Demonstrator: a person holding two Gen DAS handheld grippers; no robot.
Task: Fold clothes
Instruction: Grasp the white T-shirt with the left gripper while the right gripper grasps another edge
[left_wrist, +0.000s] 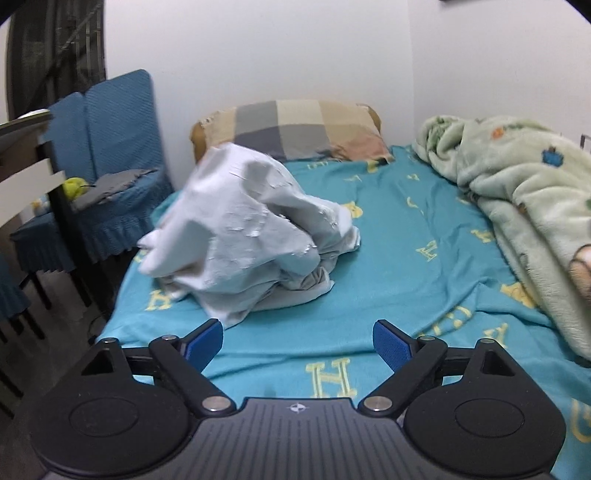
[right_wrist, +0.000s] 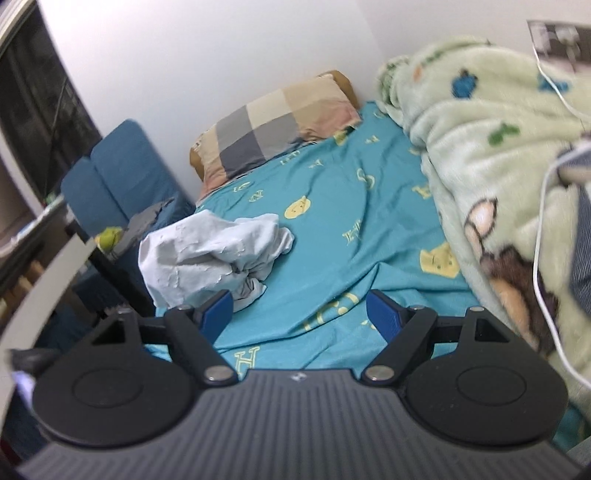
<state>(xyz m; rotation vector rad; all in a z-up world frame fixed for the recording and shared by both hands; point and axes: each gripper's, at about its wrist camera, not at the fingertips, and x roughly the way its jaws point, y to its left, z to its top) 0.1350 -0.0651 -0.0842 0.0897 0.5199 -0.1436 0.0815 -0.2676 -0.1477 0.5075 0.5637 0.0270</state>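
A crumpled white garment (left_wrist: 240, 236) lies in a heap on the left side of the bed, on the turquoise sheet (left_wrist: 399, 236). It also shows in the right wrist view (right_wrist: 207, 258), left of centre. My left gripper (left_wrist: 297, 341) is open and empty, just short of the heap and to its right. My right gripper (right_wrist: 299, 312) is open and empty above the sheet, with the heap close by its left finger (right_wrist: 218, 310).
A pale green fleece blanket (left_wrist: 524, 206) is bunched along the bed's right side (right_wrist: 480, 147), with a white cable (right_wrist: 541, 221) over it. A checked pillow (left_wrist: 295, 129) lies at the head. Blue-covered chairs (left_wrist: 110, 147) and a dark table stand left of the bed.
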